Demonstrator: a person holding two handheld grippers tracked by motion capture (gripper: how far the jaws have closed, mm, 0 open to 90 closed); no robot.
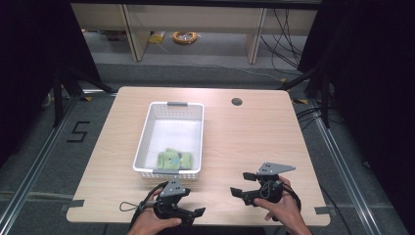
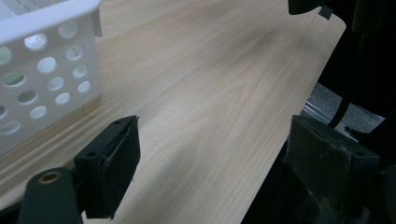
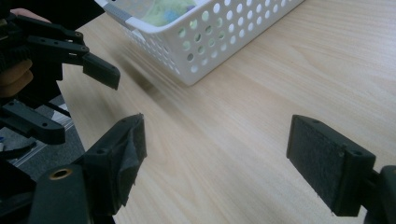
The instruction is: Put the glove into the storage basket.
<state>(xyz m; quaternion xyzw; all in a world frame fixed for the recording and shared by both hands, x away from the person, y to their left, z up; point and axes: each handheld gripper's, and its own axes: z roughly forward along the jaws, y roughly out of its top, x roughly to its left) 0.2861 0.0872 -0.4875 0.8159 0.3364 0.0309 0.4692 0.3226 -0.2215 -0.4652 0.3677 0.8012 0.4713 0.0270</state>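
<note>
green cloth point(image 1: 174, 159) lying in white perforated plastic basket point(image 1: 142, 147), likely delivered | left gripper point(image 1: 188, 213), right gripper point(image 1: 242, 183) resting near edge, jaws apart, gripping nothing

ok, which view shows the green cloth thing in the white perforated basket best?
The high view: the green cloth item lies unobstructed at the near end of the white perforated plastic basket. The right gripper view catches it partly over the rim. The left gripper view gives green glimpses through the holes.

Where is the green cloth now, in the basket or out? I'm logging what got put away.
In. The green cloth lies bunched inside the white basket, at its near end.
</note>
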